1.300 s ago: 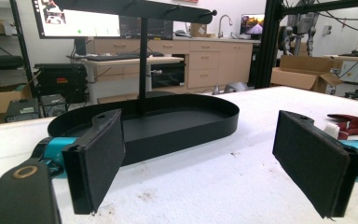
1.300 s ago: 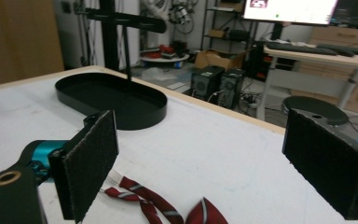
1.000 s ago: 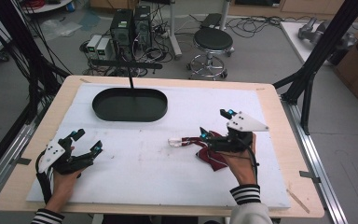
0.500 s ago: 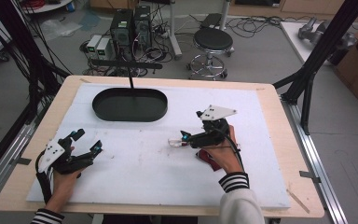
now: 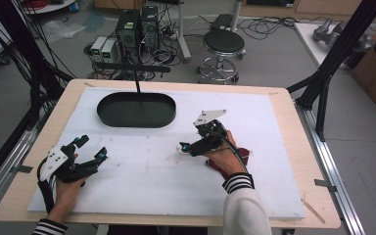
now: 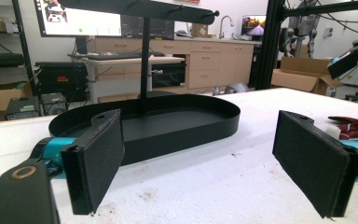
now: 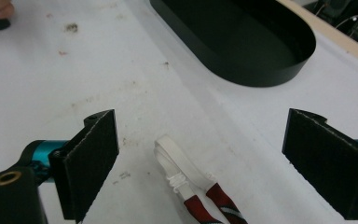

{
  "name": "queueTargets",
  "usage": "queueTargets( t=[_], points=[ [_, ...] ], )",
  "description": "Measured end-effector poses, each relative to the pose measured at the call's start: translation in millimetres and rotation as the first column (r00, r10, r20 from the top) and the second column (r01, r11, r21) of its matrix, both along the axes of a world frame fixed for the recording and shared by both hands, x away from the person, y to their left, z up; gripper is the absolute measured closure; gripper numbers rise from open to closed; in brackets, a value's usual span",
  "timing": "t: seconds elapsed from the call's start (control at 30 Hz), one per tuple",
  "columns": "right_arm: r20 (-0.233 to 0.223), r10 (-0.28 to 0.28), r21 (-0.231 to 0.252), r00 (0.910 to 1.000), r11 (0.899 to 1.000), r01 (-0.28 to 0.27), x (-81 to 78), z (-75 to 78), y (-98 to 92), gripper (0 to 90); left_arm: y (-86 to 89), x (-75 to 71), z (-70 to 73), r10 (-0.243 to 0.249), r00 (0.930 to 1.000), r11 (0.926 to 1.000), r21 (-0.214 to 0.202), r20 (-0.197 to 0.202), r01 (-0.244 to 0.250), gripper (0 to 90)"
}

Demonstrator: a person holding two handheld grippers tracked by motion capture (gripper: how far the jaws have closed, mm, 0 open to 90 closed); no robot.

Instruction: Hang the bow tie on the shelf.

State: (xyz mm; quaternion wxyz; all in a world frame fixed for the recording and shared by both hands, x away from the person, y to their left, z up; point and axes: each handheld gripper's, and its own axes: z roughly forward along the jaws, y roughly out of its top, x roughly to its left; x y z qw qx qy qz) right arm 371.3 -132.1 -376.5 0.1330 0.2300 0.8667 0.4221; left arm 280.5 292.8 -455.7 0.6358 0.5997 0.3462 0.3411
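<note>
The right gripper [image 5: 186, 147] is hovering with its jaws spread wide over the white looped end of a dark red strap [image 7: 193, 179]; nothing is being gripped. The strap is lying flat on the white table cover [image 5: 142, 186], right of centre, its long axis running left to right, its white end pointing left and its red bulk sitting under the person's right hand [image 5: 225, 159]. The left gripper [image 5: 92, 149] is resting near the left edge, jaws wide apart, empty, facing the black oval tray [image 5: 136, 109] at the far side.
</note>
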Motion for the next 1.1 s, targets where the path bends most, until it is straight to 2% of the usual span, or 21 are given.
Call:
queueTargets(
  t=[0.13, 0.2, 0.27, 0.33, 0.4, 0.57, 0.73, 0.8, 0.87, 0.93, 0.97, 1.03, 1.1],
  points=[
    [-0.015, 0.015, -0.033, 0.9998, 0.999, -0.015, 3.0, -5.1, 3.5, 12.9, 0.0, -0.1, 0.0, 0.0, 1.0, 1.0, 0.002, 0.001, 0.0, 16.9],
    [-0.01, 0.034, -0.071, 0.9994, 0.997, -0.034, 2.5, -7.5, 6.3, 13.3, 0.0, -0.1, 0.0, 0.0, 1.0, 1.0, 0.002, 0.0, 0.0, 16.9],
    [-0.026, 0.047, -0.115, 0.9986, 0.992, -0.049, 3.2, -12.5, 9.9, 14.6, 0.0, -0.1, 0.0, 0.001, 1.0, 1.0, 0.001, 0.0, -0.001, 16.8],
    [-0.025, 0.045, -0.127, 0.9987, 0.991, -0.048, 3.6, -13.8, 10.6, 14.9, 0.0, 0.0, 0.0, 0.001, 1.0, 1.0, 0.001, 0.001, -0.001, 16.8],
    [-0.052, 0.041, -0.144, 0.9978, 0.988, -0.048, 4.2, -17.6, 13.6, 16.9, 0.1, -0.1, 0.0, 0.0, 1.0, 1.0, 0.0, 0.0, 0.0, 16.8],
    [-0.067, 0.065, -0.185, 0.9957, 0.98, -0.076, 5.7, -23.8, 18.7, 20.3, 0.2, 0.0, 0.0, 0.003, 1.0, 1.0, -0.002, -0.001, -0.003, 16.9],
    [-0.078, 0.058, -0.235, 0.9952, 0.969, -0.075, 8.5, -28.5, 18.9, 27.8, 0.1, 0.1, 0.0, 0.003, 1.0, 1.0, -0.001, 0.0, -0.003, 16.8],
    [-0.074, 0.068, -0.264, 0.995, 0.961, -0.085, 9.5, -30.0, 19.9, 35.9, 0.1, 0.0, -0.1, 0.004, 1.0, 1.0, -0.003, 0.0, -0.004, 16.9],
    [-0.068, 0.061, -0.278, 0.9958, 0.957, -0.077, 9.5, -30.7, 20.8, 38.3, 0.1, 0.0, -0.1, 0.004, 1.0, 1.0, -0.004, 0.0, -0.004, 16.8],
    [-0.059, 0.068, -0.31, 0.996, 0.947, -0.083, 10.3, -32.4, 22.1, 47.9, 0.2, 0.0, 0.0, 0.004, 1.0, 1.0, -0.003, -0.001, -0.004, 16.8],
    [-0.047, 0.061, -0.322, 0.997, 0.944, -0.073, 10.2, -33.1, 22.8, 47.9, 0.2, 0.0, -0.1, 0.004, 1.0, 1.0, -0.003, -0.001, -0.004, 16.8],
    [-0.056, 0.061, -0.32, 0.9966, 0.944, -0.075, 10.8, -34.5, 23.6, 48.7, 0.2, 0.0, -0.1, 0.004, 1.0, 1.0, -0.004, 0.0, -0.004, 16.8],
    [-0.053, 0.062, -0.331, 0.9967, 0.94, -0.076, 10.9, -35.5, 24.9, 50.5, 0.3, 0.1, 0.0, 0.003, 1.0, 1.0, -0.007, -0.001, -0.003, 16.8]
  ],
)
